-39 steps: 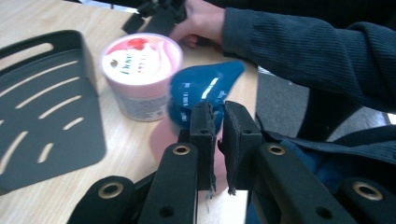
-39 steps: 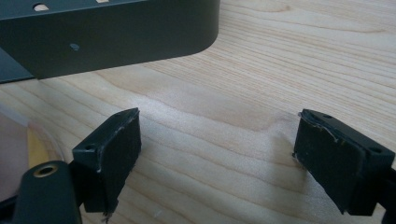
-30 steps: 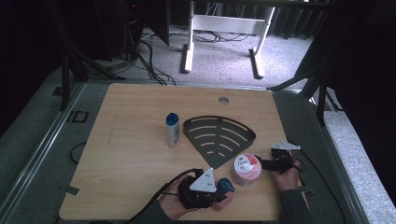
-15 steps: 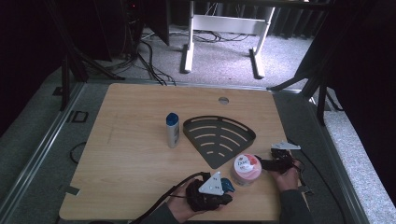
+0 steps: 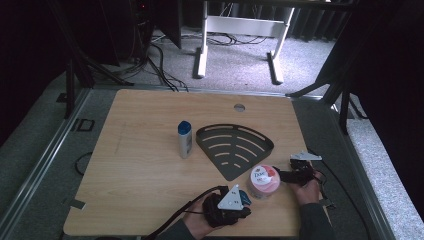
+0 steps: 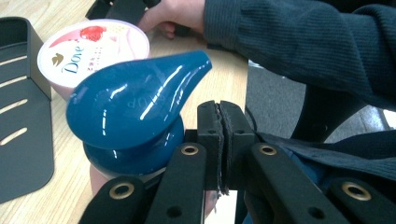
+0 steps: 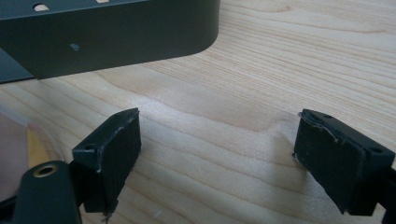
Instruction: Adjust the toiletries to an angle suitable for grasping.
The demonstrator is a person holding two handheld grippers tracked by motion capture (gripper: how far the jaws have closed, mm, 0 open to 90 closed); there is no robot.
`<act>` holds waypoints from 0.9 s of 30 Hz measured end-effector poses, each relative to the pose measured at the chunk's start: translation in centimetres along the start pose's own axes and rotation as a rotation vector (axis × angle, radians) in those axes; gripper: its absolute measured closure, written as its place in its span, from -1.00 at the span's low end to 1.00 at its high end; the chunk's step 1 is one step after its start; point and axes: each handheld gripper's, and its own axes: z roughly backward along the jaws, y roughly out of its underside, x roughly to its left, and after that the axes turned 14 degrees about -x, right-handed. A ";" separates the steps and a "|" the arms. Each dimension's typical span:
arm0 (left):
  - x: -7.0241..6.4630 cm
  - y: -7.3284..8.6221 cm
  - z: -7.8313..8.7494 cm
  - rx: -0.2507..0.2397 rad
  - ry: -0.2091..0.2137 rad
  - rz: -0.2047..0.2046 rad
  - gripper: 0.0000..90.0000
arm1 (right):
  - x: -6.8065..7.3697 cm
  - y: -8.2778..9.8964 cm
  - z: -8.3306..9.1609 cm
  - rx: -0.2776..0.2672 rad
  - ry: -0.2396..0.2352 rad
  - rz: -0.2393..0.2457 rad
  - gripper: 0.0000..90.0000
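The left gripper point(image 6: 218, 112) is clenched on nothing, its two pads pressed flat together at the near edge of the table point(image 5: 135, 165). A glossy blue teardrop cap point(image 6: 135, 98) sits just beside the jaws on their left, not between them, and what carries it cannot be told. The right gripper point(image 7: 217, 149) is spread wide and empty over bare wood, lying low at the right of the Dove tub point(image 5: 264, 180) and aimed towards it. The step in hand looks like taking that tub. To do it well, the right gripper should slide in level, keep its jaws wide until both pads flank the tub's side wall, and close below the lid's lip. The left gripper should stay clear. The tub is short and round, pale pink, with a white lid bearing blue lettering and a red fruit picture. It stands upright, near the right front, just beside the dark slotted corner rack point(image 5: 235, 147).
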 end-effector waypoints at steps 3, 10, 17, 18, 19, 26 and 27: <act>0.1 0.1 0.0 0.001 -0.002 0.005 0.94 | 0.0 0.0 0.0 0.000 0.000 0.000 -0.68; 0.6 0.1 0.6 0.023 -0.038 0.015 0.94 | 0.0 0.0 0.0 0.000 0.000 0.000 -0.68; 1.0 0.3 0.7 0.029 -0.049 0.036 0.95 | 0.0 0.0 0.0 0.000 0.000 0.000 -0.68; 1.0 0.3 0.8 0.030 -0.054 0.040 0.95 | 0.0 0.0 0.0 0.000 0.000 0.000 -0.68; 1.0 0.3 0.8 0.032 -0.055 0.042 0.95 | 0.0 0.0 0.0 0.000 0.000 0.000 -0.68; 0.8 0.2 0.3 0.029 -0.051 0.044 0.93 | 0.0 0.0 0.0 0.000 0.000 0.000 -0.68; 0.8 0.2 0.3 0.029 -0.051 0.044 0.93 | 0.0 0.0 0.0 0.000 0.000 0.001 -0.68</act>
